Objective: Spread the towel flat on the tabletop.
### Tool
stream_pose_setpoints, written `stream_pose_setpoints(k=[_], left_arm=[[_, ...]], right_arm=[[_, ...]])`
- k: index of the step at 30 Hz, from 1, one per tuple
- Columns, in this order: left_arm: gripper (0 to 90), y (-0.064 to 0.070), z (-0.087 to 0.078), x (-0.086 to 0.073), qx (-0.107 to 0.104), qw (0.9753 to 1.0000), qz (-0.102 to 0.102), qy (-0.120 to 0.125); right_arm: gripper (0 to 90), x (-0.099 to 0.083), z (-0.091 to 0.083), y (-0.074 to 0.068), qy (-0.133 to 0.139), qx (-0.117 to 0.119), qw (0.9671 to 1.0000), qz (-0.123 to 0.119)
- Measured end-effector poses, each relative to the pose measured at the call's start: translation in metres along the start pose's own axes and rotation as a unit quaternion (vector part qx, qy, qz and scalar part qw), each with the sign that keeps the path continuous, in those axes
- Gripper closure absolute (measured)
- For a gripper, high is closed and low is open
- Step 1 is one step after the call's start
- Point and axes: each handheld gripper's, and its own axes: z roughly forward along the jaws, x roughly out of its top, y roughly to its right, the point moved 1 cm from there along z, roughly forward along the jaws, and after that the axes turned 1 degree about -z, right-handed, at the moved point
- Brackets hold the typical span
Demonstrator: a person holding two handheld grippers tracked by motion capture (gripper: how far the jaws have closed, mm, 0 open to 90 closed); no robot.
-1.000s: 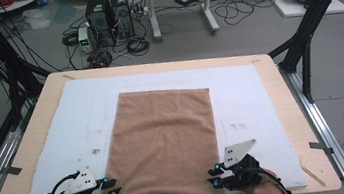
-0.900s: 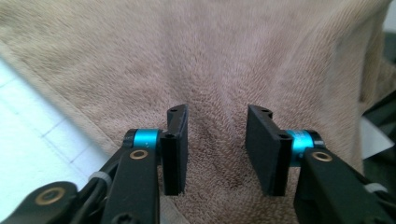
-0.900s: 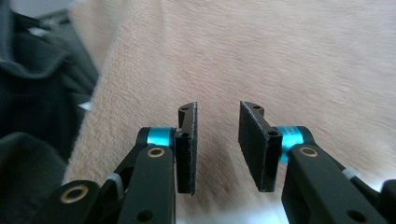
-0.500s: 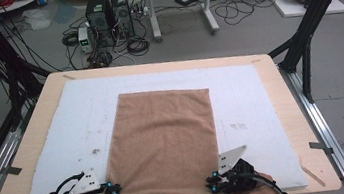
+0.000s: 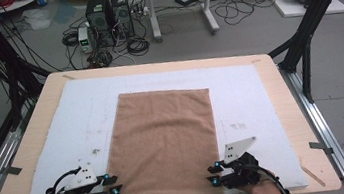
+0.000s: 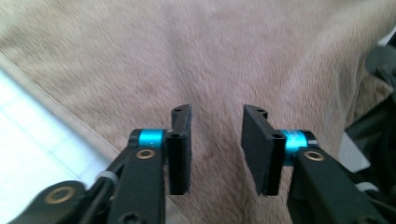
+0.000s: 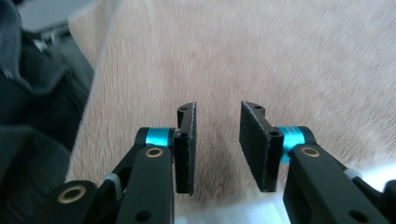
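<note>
- Tan terry cloth, a towel (image 5: 166, 148), lies spread flat down the middle of the white mat (image 5: 250, 96), long side running away from the person, its near end hanging just past the edge of the surface (image 5: 284, 87).
- Laid out smooth like this, its near corners are free to be picked up, which looks like the setup for a fold toward the far end.
- Short, even pile covers the towel (image 6: 224, 56); a narrow hemmed border runs along its side in the left gripper view, and no creases show.
- Left tool (image 5: 112, 184) sits at the towel's near left edge, jaws apart with nothing between them, pointing inward across the cloth; the left gripper view shows its tool (image 6: 217, 149) open over the pile.
- Right tool (image 5: 214, 174) mirrors it at the near right edge, likewise open and empty; its own view has the tool (image 7: 217, 147) poised over the towel (image 7: 280, 56) close to the hem.
- Both tools flank the same end, so I judge a two-corner grasp is being lined up.
</note>
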Motion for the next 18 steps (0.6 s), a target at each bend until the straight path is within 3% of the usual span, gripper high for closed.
stream_pose_setpoints(k=[8,11,18], left_arm=[[48.8,-0.007,-0.001,0.017,0.013,0.9997,-0.005,0.022],[45.4,-0.01,0.001,0.023,0.019,0.9996,-0.007,0.02],[36.6,-0.016,0.002,0.036,0.036,0.9991,-0.007,0.021]], right_arm=[[44.4,0.018,-0.001,0.016,0.015,-0.034,0.9992,0.013],[37.5,0.025,-0.001,0.021,0.022,-0.041,0.9988,0.017],[31.0,0.036,-0.003,0.025,0.034,-0.053,0.9979,0.014]])
